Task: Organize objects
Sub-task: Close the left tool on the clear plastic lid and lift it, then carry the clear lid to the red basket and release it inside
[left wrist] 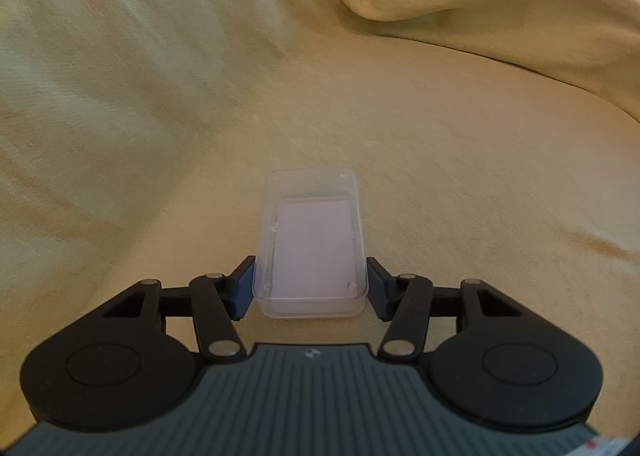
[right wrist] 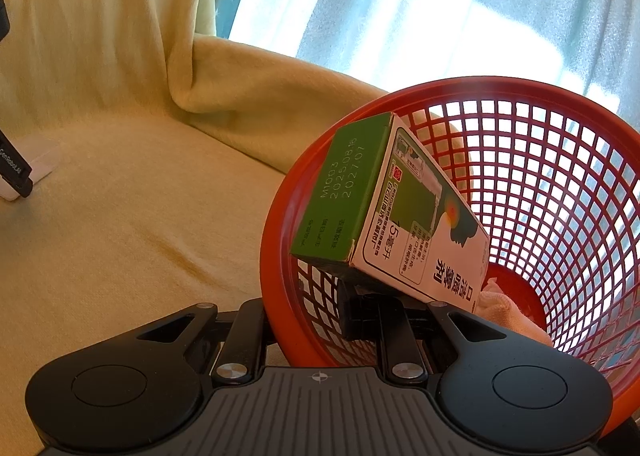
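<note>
A small clear plastic box (left wrist: 311,244) is seen lying on a yellow blanket (left wrist: 160,115). The left tool (left wrist: 311,288) is set around the near end of the box, one blue pad (left wrist: 244,288) on each side. The pads are right at the box walls, but it cannot be told if they press on it.

A green and white carton (right wrist: 380,207) is clamped from below by the right tool (right wrist: 368,296). The carton is held tilted over the rim of a red mesh basket (right wrist: 540,175). A pale cloth (right wrist: 504,308) is seen at the bottom of the basket.
</note>
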A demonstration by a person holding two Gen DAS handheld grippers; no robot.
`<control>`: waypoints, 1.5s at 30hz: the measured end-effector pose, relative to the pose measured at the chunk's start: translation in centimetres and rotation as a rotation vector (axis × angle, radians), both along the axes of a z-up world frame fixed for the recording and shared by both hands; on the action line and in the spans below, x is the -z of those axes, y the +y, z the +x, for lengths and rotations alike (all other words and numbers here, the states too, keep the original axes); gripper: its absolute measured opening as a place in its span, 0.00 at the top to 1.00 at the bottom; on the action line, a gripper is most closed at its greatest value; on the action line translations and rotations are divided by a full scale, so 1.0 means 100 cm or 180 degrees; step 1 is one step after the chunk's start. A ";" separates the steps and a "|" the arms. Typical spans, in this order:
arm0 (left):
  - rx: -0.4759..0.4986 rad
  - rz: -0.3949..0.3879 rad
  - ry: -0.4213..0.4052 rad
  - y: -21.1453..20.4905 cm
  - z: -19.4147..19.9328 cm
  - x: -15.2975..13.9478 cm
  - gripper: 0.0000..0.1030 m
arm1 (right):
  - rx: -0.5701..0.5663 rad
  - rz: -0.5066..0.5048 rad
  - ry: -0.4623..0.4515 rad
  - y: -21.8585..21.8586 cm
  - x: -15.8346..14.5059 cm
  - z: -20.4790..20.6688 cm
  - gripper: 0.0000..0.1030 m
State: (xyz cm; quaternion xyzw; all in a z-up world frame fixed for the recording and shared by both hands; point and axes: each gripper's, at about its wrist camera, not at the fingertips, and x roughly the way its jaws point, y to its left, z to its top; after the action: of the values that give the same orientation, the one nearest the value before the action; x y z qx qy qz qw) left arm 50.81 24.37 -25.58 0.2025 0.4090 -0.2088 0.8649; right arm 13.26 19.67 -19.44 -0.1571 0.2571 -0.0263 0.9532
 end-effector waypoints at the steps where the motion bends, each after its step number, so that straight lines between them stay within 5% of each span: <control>1: 0.0005 -0.0003 -0.0002 0.001 -0.003 -0.002 0.51 | -0.0012 -0.0010 0.0013 0.000 -0.001 0.001 0.86; 16: 0.0247 -0.0152 -0.0062 0.003 -0.067 -0.041 0.51 | -0.0518 -0.0191 0.0275 -0.024 -0.022 0.008 0.92; 45: 0.2259 -0.0438 -0.0225 -0.153 -0.191 -0.193 0.51 | -0.1980 -0.0603 0.0088 -0.110 -0.030 -0.013 1.00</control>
State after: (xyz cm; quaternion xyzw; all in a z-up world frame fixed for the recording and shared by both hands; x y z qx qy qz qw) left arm 31.76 9.12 -6.31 0.2803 0.2681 -0.5159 0.7638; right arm 11.91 8.69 -16.41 -0.3164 0.2062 0.2446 0.8930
